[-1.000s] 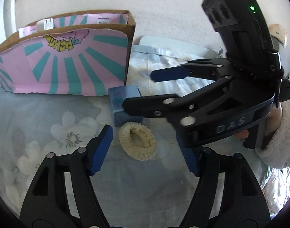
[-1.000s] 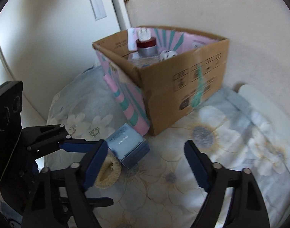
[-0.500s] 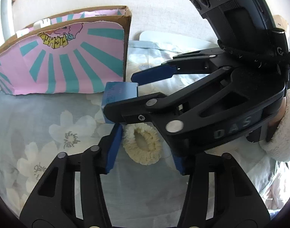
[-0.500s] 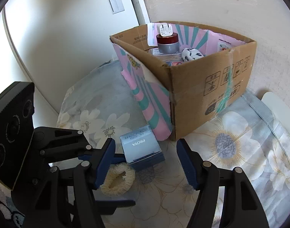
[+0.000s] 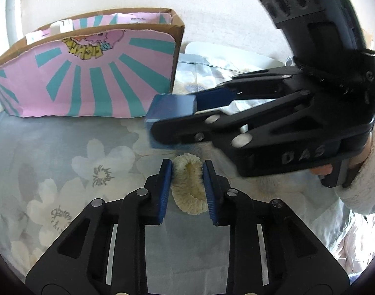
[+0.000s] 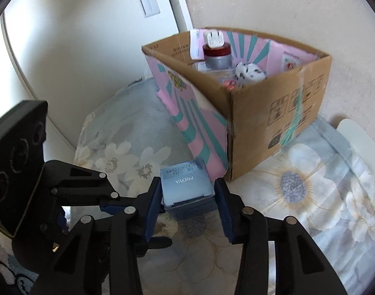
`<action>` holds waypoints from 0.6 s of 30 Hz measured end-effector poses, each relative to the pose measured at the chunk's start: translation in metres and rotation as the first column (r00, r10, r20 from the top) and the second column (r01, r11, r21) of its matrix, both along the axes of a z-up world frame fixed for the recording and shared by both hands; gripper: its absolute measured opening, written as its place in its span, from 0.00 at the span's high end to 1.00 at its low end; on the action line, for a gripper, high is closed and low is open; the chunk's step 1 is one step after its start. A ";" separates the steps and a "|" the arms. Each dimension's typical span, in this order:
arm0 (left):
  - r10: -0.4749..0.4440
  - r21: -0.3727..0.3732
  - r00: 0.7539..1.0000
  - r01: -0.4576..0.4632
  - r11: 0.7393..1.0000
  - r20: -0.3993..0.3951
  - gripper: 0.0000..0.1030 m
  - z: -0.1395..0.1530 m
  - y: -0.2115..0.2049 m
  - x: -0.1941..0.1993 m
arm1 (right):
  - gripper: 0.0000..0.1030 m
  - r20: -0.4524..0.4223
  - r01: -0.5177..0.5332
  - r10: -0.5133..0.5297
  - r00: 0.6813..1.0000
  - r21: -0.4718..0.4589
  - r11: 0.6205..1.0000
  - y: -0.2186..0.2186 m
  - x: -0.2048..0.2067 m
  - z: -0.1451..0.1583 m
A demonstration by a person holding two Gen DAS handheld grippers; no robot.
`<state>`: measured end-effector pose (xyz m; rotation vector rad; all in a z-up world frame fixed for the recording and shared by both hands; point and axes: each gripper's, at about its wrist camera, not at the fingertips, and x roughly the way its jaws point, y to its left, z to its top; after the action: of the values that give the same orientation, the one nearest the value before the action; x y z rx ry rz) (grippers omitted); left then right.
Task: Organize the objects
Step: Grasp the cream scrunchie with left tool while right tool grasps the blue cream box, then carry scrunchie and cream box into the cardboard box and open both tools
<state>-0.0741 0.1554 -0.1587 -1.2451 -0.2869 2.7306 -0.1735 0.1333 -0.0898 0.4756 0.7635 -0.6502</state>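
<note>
Now both grippers are clamped at once. The left gripper [image 5: 187, 184] has its blue pads [image 5: 165, 186] pinched on a cream fuzzy scrunchie [image 5: 188, 191], squashed narrow between them on the floral bedsheet [image 5: 64, 159]. Just ahead of those fingers, the right gripper [image 6: 187, 209] grips a small blue PROYA box [image 6: 186, 186] by its two sides. Beyond the fingertips stands an open cardboard box [image 6: 273, 113], pink-and-teal on one face, with a red-capped jar [image 6: 217, 54] inside.
</note>
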 end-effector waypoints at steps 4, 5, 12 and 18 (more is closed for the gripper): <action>0.016 0.016 1.000 -0.016 1.000 -0.002 0.77 0.018 -0.005 0.005 | 0.63 -0.001 0.065 -0.065 0.998 -0.016 0.998 0.007 -0.004 0.020; 0.021 0.017 1.000 -0.021 1.000 -0.003 0.77 0.024 -0.006 0.006 | 0.63 -0.002 0.092 -0.092 0.996 -0.021 0.996 0.008 -0.006 0.027; 0.064 0.004 0.998 -0.064 0.998 -0.014 0.77 0.083 -0.051 0.017 | 0.64 -0.041 0.344 -0.348 0.936 -0.085 0.935 0.030 -0.004 0.085; 0.086 -0.036 0.995 -0.088 0.995 -0.052 0.77 0.139 -0.109 0.022 | 0.64 -0.082 0.576 -0.591 0.803 -0.150 0.803 0.053 0.011 0.135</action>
<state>-0.0524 0.0460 -0.0200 -1.1976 -0.2917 2.8493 -0.1626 0.1866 0.0449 0.5703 0.6879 -1.3131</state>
